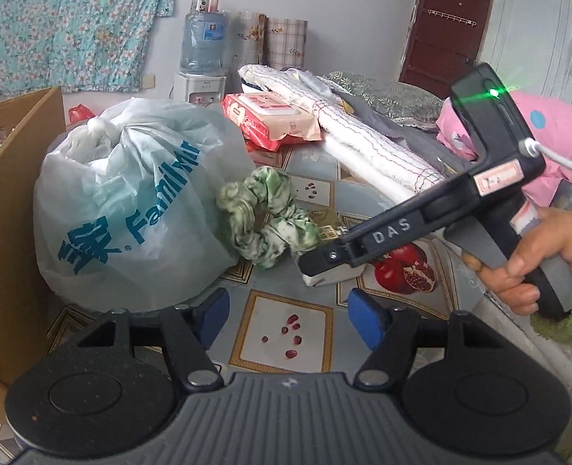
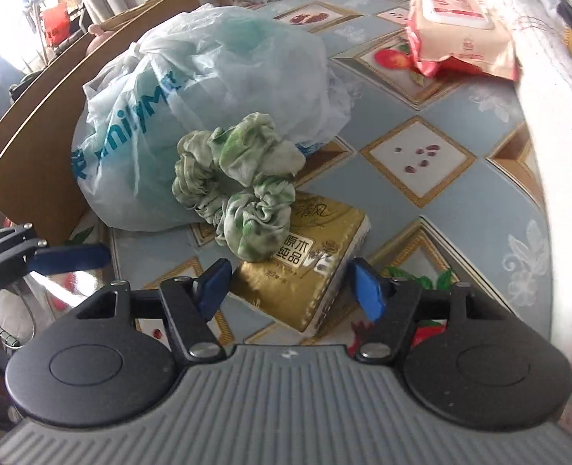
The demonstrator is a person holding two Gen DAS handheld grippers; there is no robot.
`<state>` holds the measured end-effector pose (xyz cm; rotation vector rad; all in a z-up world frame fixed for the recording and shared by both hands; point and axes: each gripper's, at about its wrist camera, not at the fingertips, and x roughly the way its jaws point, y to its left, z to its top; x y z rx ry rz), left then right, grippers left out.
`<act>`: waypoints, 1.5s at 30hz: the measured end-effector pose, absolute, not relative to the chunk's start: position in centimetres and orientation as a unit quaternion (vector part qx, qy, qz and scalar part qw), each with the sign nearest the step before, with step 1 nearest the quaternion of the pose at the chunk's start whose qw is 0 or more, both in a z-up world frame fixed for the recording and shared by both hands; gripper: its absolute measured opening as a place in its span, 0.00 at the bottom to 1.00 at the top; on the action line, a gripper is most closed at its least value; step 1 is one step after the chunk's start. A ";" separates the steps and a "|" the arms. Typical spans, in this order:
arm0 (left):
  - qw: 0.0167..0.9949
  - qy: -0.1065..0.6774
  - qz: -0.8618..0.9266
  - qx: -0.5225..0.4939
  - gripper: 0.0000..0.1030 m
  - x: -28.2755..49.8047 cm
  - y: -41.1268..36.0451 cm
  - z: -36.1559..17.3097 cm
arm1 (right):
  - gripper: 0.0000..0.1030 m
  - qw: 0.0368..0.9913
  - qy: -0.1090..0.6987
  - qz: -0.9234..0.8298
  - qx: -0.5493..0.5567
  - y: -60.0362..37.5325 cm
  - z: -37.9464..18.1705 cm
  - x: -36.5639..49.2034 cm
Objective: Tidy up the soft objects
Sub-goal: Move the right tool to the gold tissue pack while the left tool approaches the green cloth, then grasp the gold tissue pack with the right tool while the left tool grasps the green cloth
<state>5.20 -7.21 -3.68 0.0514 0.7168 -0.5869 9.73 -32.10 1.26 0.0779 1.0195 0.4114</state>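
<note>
I see thin, crinkled, half-clear plastic on the tied bag (image 2: pixel 193 89), with a soft sheen. The scrunchie (image 2: pixel 239 186) is gathered cloth, matt and mottled green. Under it the tissue pack (image 2: pixel 305 271) wears glossy gold film. The bench (image 2: pixel 460 209) has a smooth, shiny printed covering. The box (image 1: pixel 11 193) is plain matt cardboard. My right tongs (image 2: pixel 290 283) are matt black plastic with blue rubbery pads (image 2: pixel 367 290).

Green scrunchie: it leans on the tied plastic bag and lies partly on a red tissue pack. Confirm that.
Wrong on the colour. The right wrist view shows the green scrunchie leaning on the tied plastic bag and lying partly on a gold tissue pack, not a red one.
</note>
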 end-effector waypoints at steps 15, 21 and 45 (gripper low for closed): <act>0.907 0.333 -0.251 0.065 0.72 9.3 -12.8 -3.2 | 0.64 0.873 0.457 0.151 0.081 -38.0 1.5 6.1; 0.909 0.345 -0.208 0.110 0.78 11.9 -15.7 -4.8 | 0.68 0.872 0.452 0.160 0.102 -38.5 1.4 6.1; 0.898 0.389 -0.202 0.033 0.23 12.0 -13.6 -5.5 | 0.61 0.902 0.411 0.123 0.036 -36.9 1.7 4.8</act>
